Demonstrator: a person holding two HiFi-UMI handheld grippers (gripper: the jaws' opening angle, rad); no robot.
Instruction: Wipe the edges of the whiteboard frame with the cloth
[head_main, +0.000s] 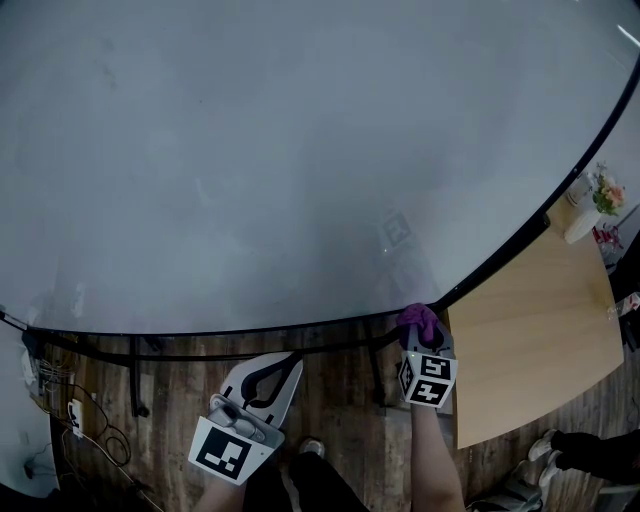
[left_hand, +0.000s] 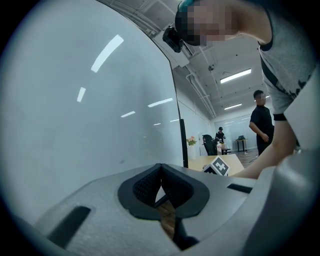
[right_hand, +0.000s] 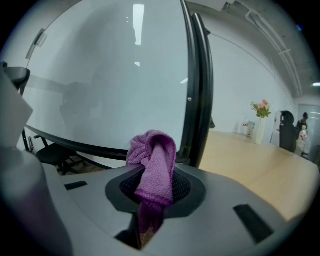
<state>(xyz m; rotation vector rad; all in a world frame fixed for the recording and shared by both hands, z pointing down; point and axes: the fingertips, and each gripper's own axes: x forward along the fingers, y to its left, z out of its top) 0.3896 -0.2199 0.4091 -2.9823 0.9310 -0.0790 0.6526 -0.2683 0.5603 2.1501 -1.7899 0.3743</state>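
A large whiteboard (head_main: 300, 150) with a thin black frame (head_main: 250, 329) fills most of the head view. My right gripper (head_main: 420, 325) is shut on a purple cloth (head_main: 418, 319), which sits at the board's lower right corner where the bottom and side frame edges meet. In the right gripper view the cloth (right_hand: 152, 165) bunches between the jaws just short of the black side frame (right_hand: 197, 85). My left gripper (head_main: 262, 380) hangs below the bottom edge, jaws shut with nothing between them, and faces the board surface (left_hand: 90, 115).
A light wooden table (head_main: 535, 330) stands right of the board, with a flower vase (head_main: 600, 200) at its far end. The board's black stand legs (head_main: 135, 380) and cables (head_main: 90, 425) sit on the wood floor. A person in black (left_hand: 261, 120) stands far off.
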